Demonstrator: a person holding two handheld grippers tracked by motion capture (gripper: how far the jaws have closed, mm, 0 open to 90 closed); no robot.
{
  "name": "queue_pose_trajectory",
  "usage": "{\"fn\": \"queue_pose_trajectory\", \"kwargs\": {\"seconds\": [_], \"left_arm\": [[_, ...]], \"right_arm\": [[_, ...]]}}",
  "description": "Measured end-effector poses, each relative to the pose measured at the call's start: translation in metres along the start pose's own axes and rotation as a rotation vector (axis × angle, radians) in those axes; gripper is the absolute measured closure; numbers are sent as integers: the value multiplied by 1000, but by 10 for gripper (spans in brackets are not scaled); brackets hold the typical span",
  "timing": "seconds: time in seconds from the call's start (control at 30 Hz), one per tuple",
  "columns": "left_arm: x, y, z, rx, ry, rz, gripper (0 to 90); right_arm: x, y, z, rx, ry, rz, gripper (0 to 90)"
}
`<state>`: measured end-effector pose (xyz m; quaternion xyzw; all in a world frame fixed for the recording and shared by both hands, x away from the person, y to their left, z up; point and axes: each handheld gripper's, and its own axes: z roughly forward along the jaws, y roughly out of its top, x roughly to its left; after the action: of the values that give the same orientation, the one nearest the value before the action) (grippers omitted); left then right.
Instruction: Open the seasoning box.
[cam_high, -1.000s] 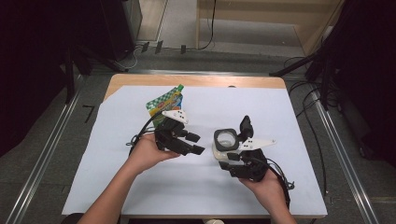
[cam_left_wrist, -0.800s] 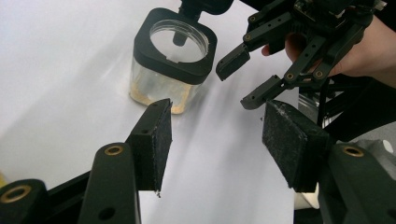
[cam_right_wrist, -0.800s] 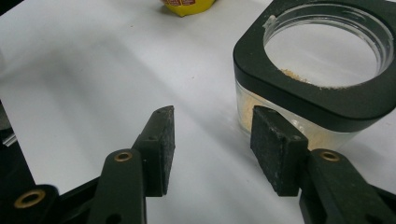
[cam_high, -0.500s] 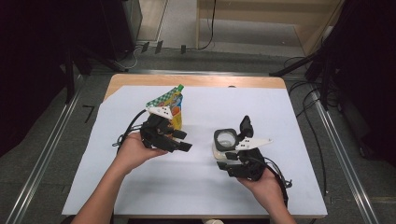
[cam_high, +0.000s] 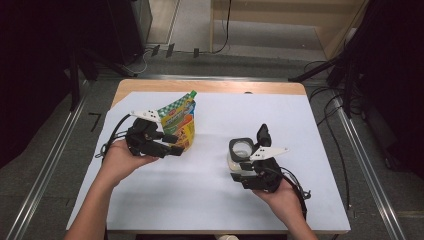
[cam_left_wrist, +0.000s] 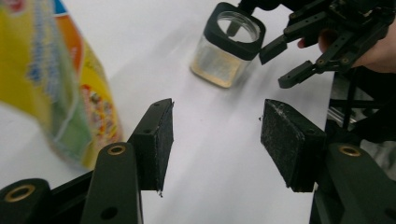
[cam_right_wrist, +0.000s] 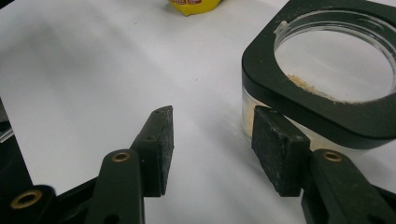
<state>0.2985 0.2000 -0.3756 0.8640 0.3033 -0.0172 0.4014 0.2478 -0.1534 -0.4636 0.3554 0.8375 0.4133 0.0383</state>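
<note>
A colourful snack pouch (cam_high: 178, 120) stands upright at the table's left rear, and its yellow side (cam_left_wrist: 70, 88) is beside my left gripper's jaws. My left gripper (cam_high: 175, 146) (cam_left_wrist: 215, 140) is open right by the pouch's base with nothing between its pads; its jaws have just closed a little. A square clear jar (cam_high: 240, 151) (cam_left_wrist: 229, 44) (cam_right_wrist: 322, 116) with a black rim stands open-topped at centre right. My right gripper (cam_high: 242, 176) (cam_right_wrist: 212, 149) (cam_left_wrist: 280, 63) is open at the jar's near side, one pad close against the glass, and the gap is empty.
A white sheet (cam_high: 210, 200) covers the wooden table (cam_high: 210, 86). Cables trail from both grippers. Dark floor, rails and stands surround the table. The pouch's bottom edge (cam_right_wrist: 194, 5) is far ahead of the right jaws.
My left hand has carried its gripper leftward, from near the jar to the pouch's base. The right gripper and the jar have stayed put.
</note>
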Motion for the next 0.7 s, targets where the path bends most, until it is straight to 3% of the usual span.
{"fn": "queue_pose_trajectory", "kwargs": {"seconds": [0.13, 0.33, 0.43, 0.7], "left_arm": [[6, -6, -12, -15, 21, -20, 452], [15, -14, -26, -27, 86, -56, 462], [24, -16, -25, -12, 123, -75, 479], [38, -4, -7, -40, 111, -90, 470]], "right_arm": [[2, 1, 2, 1, 7, -8, 502], [4, 3, 4, 2, 16, -18, 501], [5, 3, 6, 7, 21, -17, 501], [7, 1, 8, 6, 17, -25, 495]]}}
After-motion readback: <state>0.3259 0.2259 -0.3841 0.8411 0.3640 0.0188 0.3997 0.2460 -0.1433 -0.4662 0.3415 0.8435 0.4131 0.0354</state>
